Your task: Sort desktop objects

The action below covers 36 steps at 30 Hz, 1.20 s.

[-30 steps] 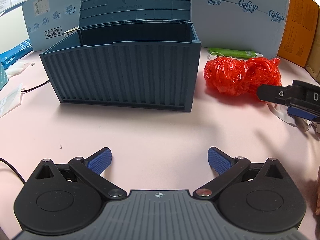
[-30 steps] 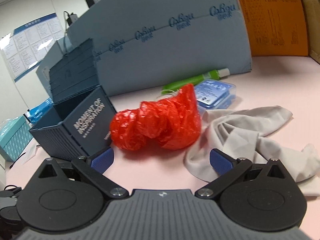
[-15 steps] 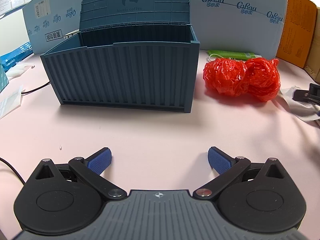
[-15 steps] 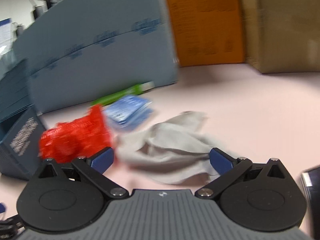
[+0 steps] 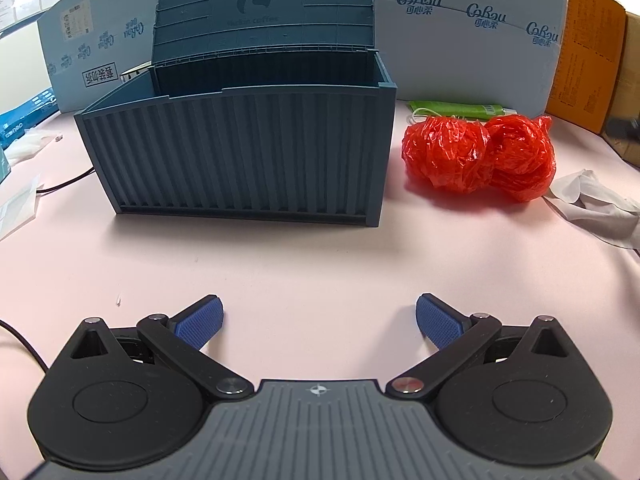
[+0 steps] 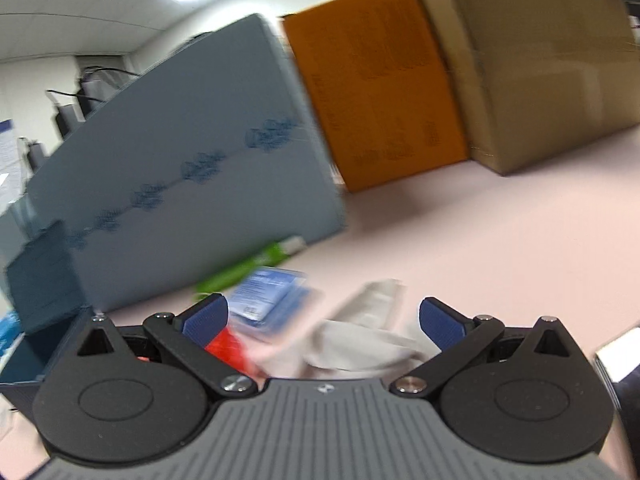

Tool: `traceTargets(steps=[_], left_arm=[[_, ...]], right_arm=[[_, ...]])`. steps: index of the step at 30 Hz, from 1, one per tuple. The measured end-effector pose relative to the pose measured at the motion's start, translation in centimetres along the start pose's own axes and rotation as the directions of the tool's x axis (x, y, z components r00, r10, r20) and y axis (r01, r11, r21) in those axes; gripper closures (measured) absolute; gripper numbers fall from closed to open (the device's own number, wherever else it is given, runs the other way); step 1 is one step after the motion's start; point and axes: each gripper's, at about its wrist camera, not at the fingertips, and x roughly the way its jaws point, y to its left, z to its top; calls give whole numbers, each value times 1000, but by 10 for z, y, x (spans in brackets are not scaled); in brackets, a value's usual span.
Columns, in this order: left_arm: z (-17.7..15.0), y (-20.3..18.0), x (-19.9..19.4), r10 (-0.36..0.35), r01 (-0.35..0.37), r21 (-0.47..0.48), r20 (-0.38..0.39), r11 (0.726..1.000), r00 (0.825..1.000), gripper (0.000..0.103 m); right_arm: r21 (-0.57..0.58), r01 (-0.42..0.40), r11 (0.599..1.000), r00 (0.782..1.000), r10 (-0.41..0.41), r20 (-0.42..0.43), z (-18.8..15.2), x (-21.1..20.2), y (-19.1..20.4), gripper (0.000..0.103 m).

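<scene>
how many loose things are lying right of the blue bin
4 visible: red plastic bag bundle beside the blue bin, green tube behind it, grey cloth farther right, blue packet by the tube. More may be hidden.

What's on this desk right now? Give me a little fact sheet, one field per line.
Surface: pale pink desk
Bin: dark blue ribbed plastic box, lid up
Beside the bin: crumpled red plastic bag, then grey cloth
Behind the bag: green tube
Left claw: open, empty
Right claw: open, empty, view blurred
</scene>
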Motion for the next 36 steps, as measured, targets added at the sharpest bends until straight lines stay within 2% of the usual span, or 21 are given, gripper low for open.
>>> traceTargets(steps=[5, 8, 18, 25, 28, 33, 36], left_arm=[[2, 5, 1, -21, 21, 16, 6, 1000, 1000, 0], [4, 13, 0, -10, 10, 14, 5, 1000, 1000, 0], [24, 48, -13, -27, 27, -7, 25, 1000, 999, 0], [43, 55, -28, -33, 36, -73, 42, 997, 999, 0], [40, 58, -30, -31, 35, -88, 41, 995, 999, 0], [30, 68, -27, -3, 3, -113, 6, 994, 1000, 0], [29, 75, -24, 14, -15, -145, -8, 989, 1000, 0]], right_arm=[[-49, -70, 996, 997, 70, -11, 5, 16, 27, 0], [-59, -94, 994, 995, 93, -21, 5, 24, 39, 0], [-115, -131, 985, 991, 125, -56, 8, 56, 77, 0], [-260, -184, 948, 981, 161, -105, 6, 82, 117, 0], [-294, -215, 931, 973, 179, -143, 7, 96, 128, 0], [-330, -220, 918, 966, 158, -204, 7, 125, 140, 2], [-332, -214, 919, 961, 138, -239, 8, 140, 143, 11]])
